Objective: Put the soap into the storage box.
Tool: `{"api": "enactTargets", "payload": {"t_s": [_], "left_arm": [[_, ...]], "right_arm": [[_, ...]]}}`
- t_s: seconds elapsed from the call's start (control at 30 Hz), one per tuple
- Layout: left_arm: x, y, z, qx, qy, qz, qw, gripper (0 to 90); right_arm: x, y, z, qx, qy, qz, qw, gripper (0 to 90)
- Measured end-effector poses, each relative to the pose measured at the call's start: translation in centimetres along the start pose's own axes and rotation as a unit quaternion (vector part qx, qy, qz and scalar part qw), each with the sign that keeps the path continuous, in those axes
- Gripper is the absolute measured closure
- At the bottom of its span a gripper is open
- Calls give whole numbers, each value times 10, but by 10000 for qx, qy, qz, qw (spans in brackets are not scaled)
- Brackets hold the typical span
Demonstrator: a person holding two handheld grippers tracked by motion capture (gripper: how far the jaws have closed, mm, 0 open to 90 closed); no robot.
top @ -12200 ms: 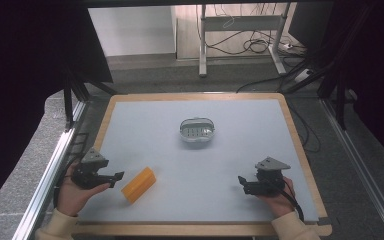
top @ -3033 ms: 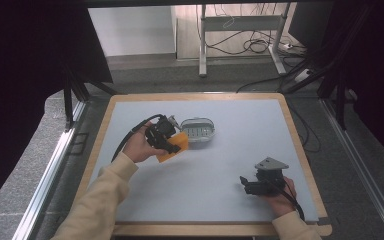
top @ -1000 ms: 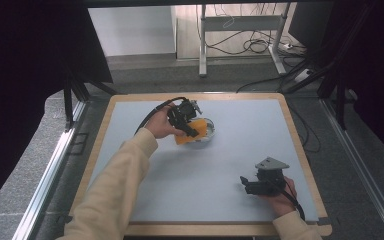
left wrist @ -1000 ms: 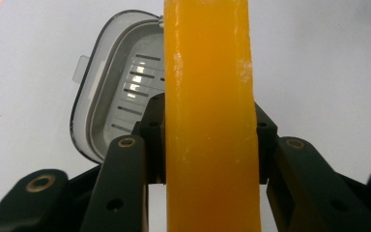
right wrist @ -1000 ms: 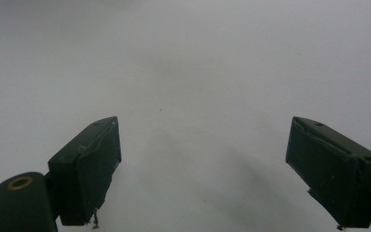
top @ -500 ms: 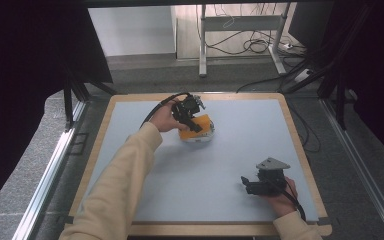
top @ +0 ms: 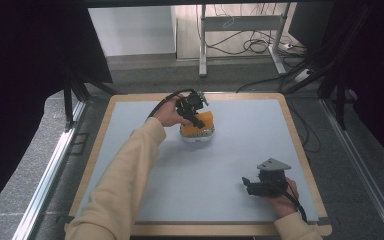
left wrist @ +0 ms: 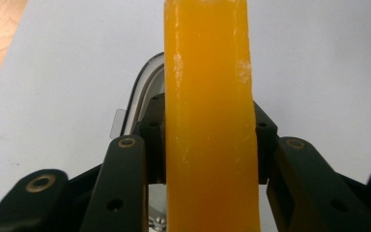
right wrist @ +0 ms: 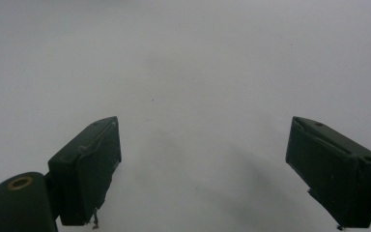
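Item one, the landmark: a small clear dish [top: 197,136] with a pale rim, resting on the grey mat [top: 145,190] of the wooden-edged table [top: 300,145], toward the far side and slightly left of centre. We place everything else by it.

Item two: an orange bar of soap [top: 200,123]. We find it directly above the dish, its lower edge at or just inside the rim; whether it already touches the dish floor we cannot tell. In the left gripper view the soap [left wrist: 207,121] stands as a tall slab, and a curve of the dish [left wrist: 142,92] shows behind and below it.

Item three: the left gripper [top: 195,116]. It sits over the near-left edge of the dish, and we see its black jaws pressed against both broad faces of the soap, a firm clamp.

Item four: the right gripper [top: 252,186]. It lies well apart from the dish, toward the near-right corner of the mat, resting in the person's hand. In the right gripper view its jaws stand wide, nothing between them but bare mat [right wrist: 183,72].

Progress, as we judge it: the soap is picked up and carried to the dish, so the larger part is done. What is left is to lower it fully into the dish, release the clamp and draw the left gripper clear. The right gripper has no visible share in the work.
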State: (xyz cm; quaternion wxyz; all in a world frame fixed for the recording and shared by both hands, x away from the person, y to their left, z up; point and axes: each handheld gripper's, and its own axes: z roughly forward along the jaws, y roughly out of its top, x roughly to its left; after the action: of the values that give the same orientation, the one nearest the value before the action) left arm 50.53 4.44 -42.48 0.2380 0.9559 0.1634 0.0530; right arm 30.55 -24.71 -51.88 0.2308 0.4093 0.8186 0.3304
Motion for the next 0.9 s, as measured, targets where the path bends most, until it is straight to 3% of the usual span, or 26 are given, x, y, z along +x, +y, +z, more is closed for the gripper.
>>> {"api": "enactTargets", "payload": {"t_s": [0.53,0.9], "left_arm": [[10,-2,22,174,-84,87,9998,615],[14,-6,27,97,-60,73,9999,585]], "right_arm": [[-2,-1,-1,-7,-37,34,10000,129],[-2,-1,-1,-4,-36,29,10000,129]]}}
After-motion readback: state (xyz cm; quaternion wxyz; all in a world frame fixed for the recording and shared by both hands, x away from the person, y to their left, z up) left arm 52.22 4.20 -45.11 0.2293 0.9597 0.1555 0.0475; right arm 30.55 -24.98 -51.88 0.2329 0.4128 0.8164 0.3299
